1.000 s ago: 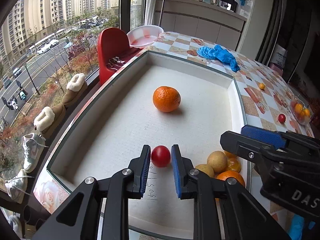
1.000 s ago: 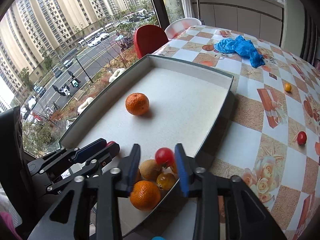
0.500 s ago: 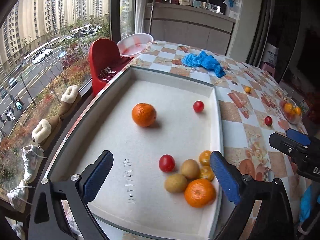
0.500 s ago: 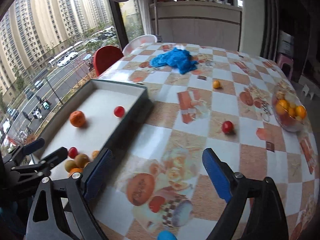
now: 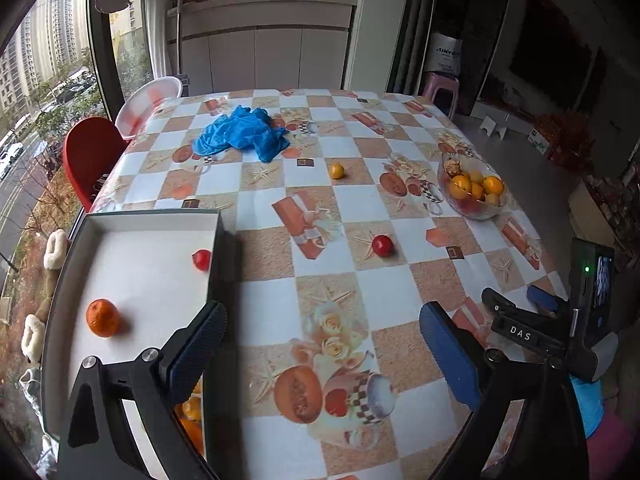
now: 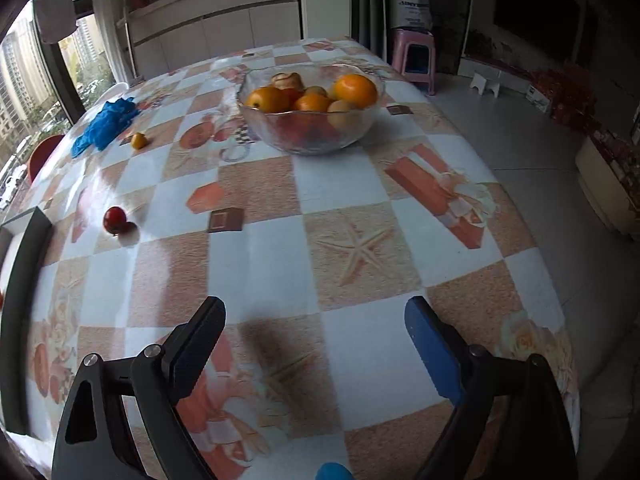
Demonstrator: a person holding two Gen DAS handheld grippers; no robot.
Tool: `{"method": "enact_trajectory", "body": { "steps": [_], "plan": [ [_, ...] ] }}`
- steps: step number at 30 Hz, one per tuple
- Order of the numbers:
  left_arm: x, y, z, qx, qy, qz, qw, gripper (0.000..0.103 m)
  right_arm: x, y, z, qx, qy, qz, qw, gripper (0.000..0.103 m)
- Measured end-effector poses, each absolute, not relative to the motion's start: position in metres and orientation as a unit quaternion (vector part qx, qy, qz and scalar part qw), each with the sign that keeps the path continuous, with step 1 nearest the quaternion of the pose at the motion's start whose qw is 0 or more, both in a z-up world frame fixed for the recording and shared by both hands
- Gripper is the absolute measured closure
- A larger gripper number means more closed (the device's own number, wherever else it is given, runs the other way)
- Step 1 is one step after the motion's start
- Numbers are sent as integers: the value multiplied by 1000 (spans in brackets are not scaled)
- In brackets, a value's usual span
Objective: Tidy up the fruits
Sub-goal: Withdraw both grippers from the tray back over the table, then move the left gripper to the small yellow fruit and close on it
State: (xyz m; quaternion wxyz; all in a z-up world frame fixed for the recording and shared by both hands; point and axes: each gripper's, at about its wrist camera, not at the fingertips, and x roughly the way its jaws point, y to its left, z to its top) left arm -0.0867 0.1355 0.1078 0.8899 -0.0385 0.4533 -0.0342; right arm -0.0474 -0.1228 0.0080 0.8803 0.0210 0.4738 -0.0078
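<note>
Red and small, the round tomato-like fruit (image 5: 382, 245) lies alone on the checked fruit-print tablecloth (image 5: 360, 208), between the shallow white tray with dark rim (image 5: 218, 236) and the clear glass bowl of oranges (image 6: 312, 136). A little yellow-orange fruit (image 5: 337, 170) sits farther from the tray, near the crumpled blue glove heap (image 5: 240, 134). Inside the tray lie a large orange (image 5: 102, 317) and another red fruit (image 5: 201, 259), the latter against the wall facing the bowl.

The left gripper (image 5: 320, 344) and the right gripper (image 6: 316, 340) both gape wide and carry nothing; their jaws have just been opening.

Likely next: collect the lone red fruit. Straddle it squarely, lower until the pads flank its widest part, then close gently, since it could roll or bruise.
</note>
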Motion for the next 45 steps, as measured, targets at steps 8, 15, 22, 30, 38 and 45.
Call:
{"method": "enact_trajectory", "body": {
  "steps": [8, 15, 22, 30, 38, 45],
  "plan": [
    [-42, 73, 105, -21, 461, -23, 887, 5, -37, -126, -2, 2, 476, -22, 879, 0],
    [-10, 55, 86, -8, 458, -12, 889, 5, -41, -126, -3, 4, 462, -21, 887, 0],
    [36, 89, 80, 1, 440, 27, 897, 9, -42, -126, -4, 4, 462, -21, 887, 0],
    [78, 106, 47, -8, 467, 25, 884, 35, -42, -126, -4, 5, 462, -21, 887, 0],
    [83, 93, 24, -4, 484, -12, 875, 62, -42, -126, -4, 3, 462, -22, 887, 0],
    [62, 110, 71, -46, 479, -42, 876, 62, -42, -126, -4, 4, 462, -21, 887, 0]
  ]
}}
